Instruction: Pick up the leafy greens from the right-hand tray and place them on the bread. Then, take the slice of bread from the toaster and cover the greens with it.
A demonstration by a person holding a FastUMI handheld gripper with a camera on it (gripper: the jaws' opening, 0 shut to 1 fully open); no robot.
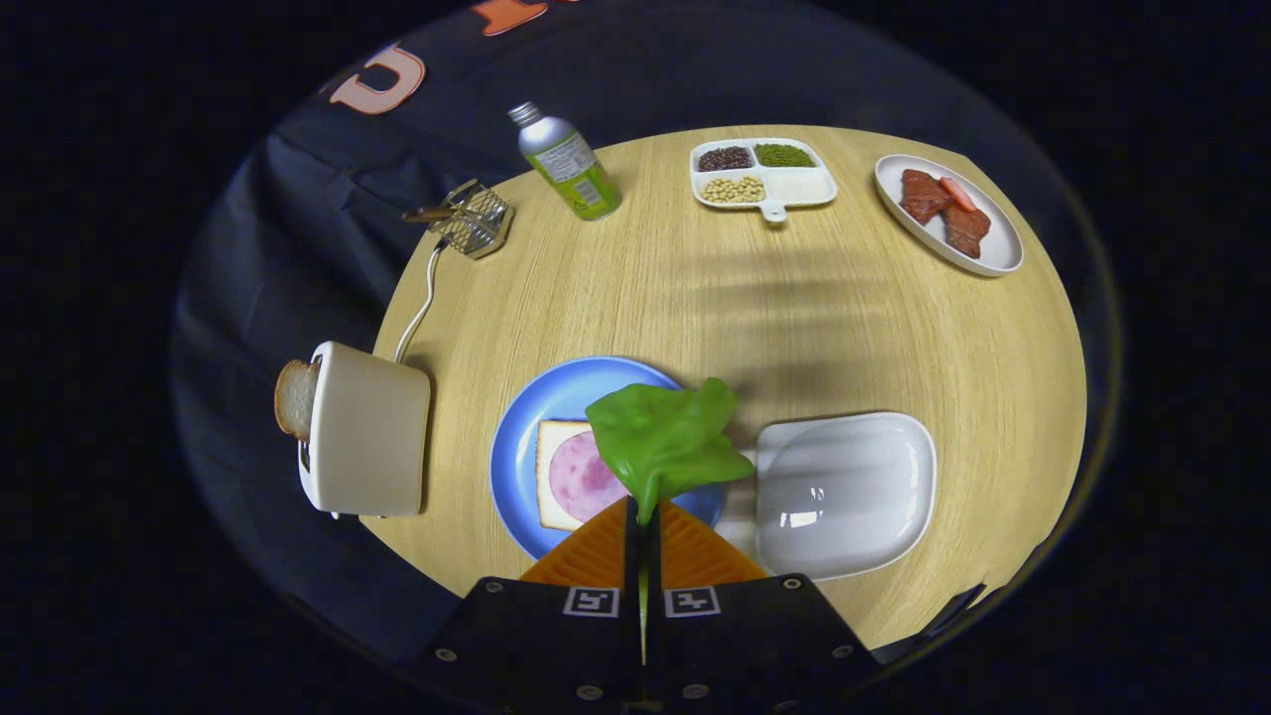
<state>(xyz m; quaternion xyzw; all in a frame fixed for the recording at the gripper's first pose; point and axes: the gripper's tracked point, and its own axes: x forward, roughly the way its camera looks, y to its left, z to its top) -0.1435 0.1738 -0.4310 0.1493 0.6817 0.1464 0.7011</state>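
Step in hand: first half of the task, carrying the floppy bright-green leafy greens (pixel 665 442) from tray to bread.
Gripper (pixel 643 516): jaws pressed together on the stem end of the greens, the leaf fanning out just ahead of the tips.
Greens: lifted, hanging above the near edge of the round blue plate (pixel 526 437), partly hiding its right side.
Bread: square white slice with a pink round of ham (pixel 581 475), flat on the plate, just ahead and slightly left of the jaws.
Right-hand tray: glossy white rounded tray (pixel 844 492), ahead and to the right of the jaws, bare.
Toaster: cream toaster (pixel 367 429) well left of the jaws, browned bread slice (pixel 294 397) sticking out of its slot, untouched.
Next move, as judged: small shift left and down to centre the leaf over the ham, then parting the jaws; risk of the limp leaf draping off the slice.
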